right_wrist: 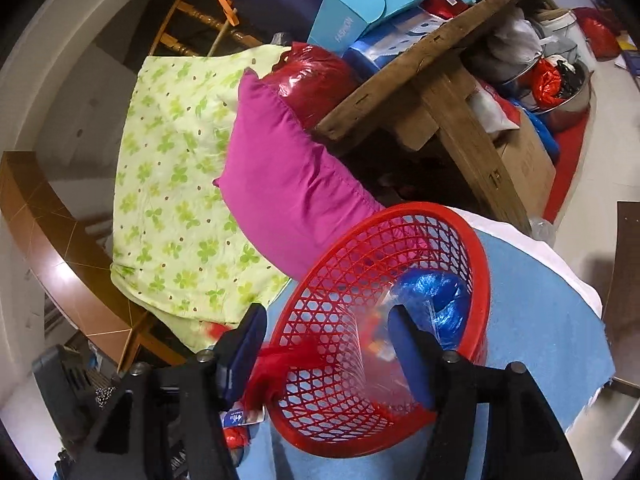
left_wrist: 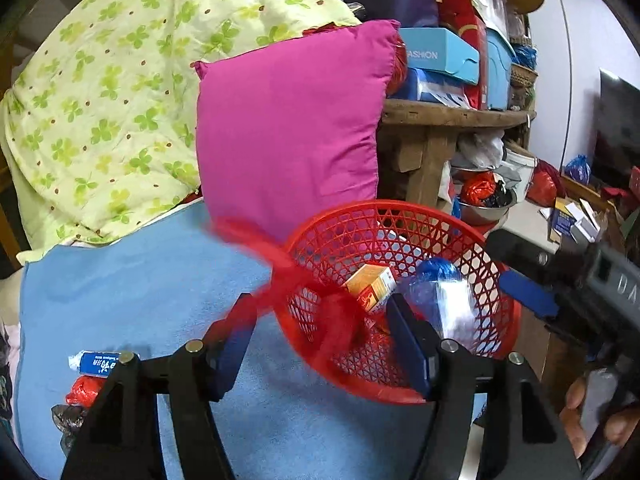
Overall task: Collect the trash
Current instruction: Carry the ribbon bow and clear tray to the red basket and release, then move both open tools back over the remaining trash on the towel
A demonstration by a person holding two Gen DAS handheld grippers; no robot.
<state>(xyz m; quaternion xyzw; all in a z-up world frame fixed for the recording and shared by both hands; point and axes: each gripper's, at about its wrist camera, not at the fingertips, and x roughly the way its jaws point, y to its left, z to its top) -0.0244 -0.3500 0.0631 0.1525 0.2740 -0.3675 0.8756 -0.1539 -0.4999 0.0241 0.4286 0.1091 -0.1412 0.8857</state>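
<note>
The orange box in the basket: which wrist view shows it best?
The left wrist view: the orange box lies clear inside the red basket. In the right wrist view only blurred orange-red scraps show through clear plastic behind a finger.

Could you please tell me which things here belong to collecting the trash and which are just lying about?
Belongs to the job:
red basket
orange box and blue plastic bag in it
blurred red scrap at its rim
blue-labelled wrapper and red crumpled bag on the blue mat

Just lying about:
pink pillow
clover quilt
wooden table
</note>
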